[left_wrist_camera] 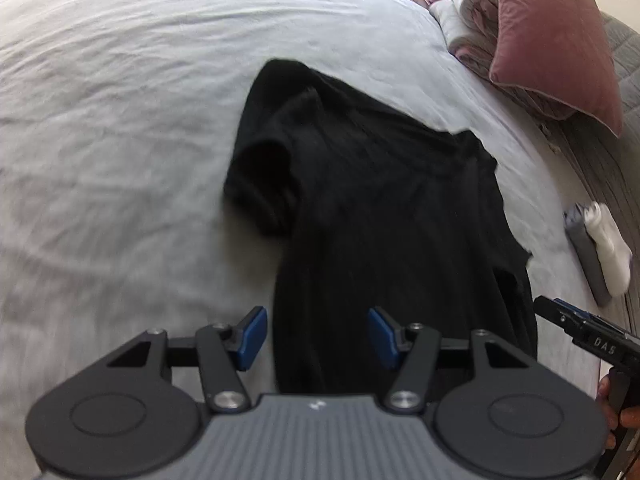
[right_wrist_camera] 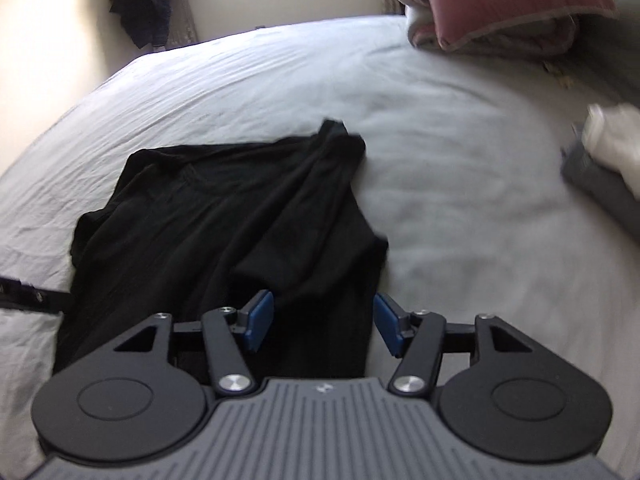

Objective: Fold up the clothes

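A black T-shirt point(left_wrist_camera: 380, 208) lies on the white bed sheet point(left_wrist_camera: 120, 140), its sides folded in toward the middle and one sleeve bunched at the left. My left gripper point(left_wrist_camera: 317, 336) hovers over the shirt's near left edge with its blue pads apart and nothing pinched between them. In the right wrist view the same T-shirt point(right_wrist_camera: 224, 220) spreads ahead, and my right gripper point(right_wrist_camera: 324, 322) stands open over the near right part of the cloth, not pressing it. The right gripper's body point(left_wrist_camera: 592, 336) shows at the right edge of the left wrist view.
A pink pillow point(left_wrist_camera: 556, 40) and rolled bedding point(left_wrist_camera: 468, 4) sit at the head of the bed. Folded grey and white items point(right_wrist_camera: 600, 160) lie on the right side of the sheet. Dark clothes point(right_wrist_camera: 148, 0) hang by the far wall near a window.
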Motion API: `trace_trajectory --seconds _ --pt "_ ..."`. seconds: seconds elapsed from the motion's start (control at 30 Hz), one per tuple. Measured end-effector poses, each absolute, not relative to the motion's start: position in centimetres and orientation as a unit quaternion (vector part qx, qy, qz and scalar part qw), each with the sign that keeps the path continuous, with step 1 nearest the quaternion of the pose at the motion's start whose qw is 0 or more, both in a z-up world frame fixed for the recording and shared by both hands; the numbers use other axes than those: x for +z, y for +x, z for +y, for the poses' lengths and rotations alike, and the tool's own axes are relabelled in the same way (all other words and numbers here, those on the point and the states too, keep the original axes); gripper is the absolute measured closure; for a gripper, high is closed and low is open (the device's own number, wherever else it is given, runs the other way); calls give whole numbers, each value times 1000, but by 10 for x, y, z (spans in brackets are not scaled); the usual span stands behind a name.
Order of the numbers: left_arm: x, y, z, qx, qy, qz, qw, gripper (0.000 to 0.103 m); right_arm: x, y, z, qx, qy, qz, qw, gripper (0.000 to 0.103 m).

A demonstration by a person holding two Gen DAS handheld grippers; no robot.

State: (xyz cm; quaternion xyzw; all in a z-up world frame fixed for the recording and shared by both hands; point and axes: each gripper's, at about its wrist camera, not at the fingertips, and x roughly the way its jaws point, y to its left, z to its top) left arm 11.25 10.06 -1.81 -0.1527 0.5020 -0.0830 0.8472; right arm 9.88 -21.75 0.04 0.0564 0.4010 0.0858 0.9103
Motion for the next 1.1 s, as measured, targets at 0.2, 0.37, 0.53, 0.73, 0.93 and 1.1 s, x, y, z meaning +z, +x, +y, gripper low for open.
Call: trace_trajectory --seconds 0.2,0.37,0.53,0.73,0.93,1.1 --pt "-24 78 90 -103 -138 526 833 40 2 61 -232 94 106 415 899 43" --pt "-35 46 89 -120 -143 506 842 36 -6 35 -245 90 136 413 896 43" --pt "-37 29 80 -164 -111 476 857 38 -24 19 -251 117 149 426 885 42" --pt "-46 31 74 -198 -132 449 861 78 -39 25 -251 186 210 427 860 74" --pt "-26 32 77 -206 -170 381 885 97 -26 29 -247 204 261 395 857 97" --pt "0 41 92 -195 -205 313 907 97 -1 33 -255 185 282 334 880 97"
